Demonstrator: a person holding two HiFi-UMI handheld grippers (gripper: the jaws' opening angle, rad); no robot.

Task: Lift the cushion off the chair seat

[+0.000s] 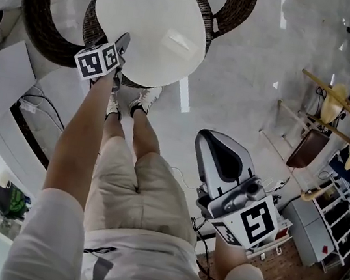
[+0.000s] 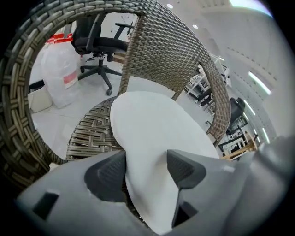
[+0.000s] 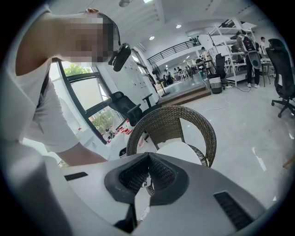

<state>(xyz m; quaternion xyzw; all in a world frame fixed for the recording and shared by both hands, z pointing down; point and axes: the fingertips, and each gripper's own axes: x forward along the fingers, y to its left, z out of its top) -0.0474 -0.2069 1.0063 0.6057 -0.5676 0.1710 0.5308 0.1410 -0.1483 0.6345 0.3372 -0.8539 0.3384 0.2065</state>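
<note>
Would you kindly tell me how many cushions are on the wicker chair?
1. The round white cushion lies on the seat of the wicker chair, its near edge pinched by the left tool. No second one shows, though another could hide underneath.

A wicker chair (image 1: 39, 22) stands on the pale, glossy floor (image 1: 250, 82). A round white cushion (image 1: 150, 23) lies on its woven seat (image 2: 90, 133), covering most of it, with bare weave along one side.
</note>
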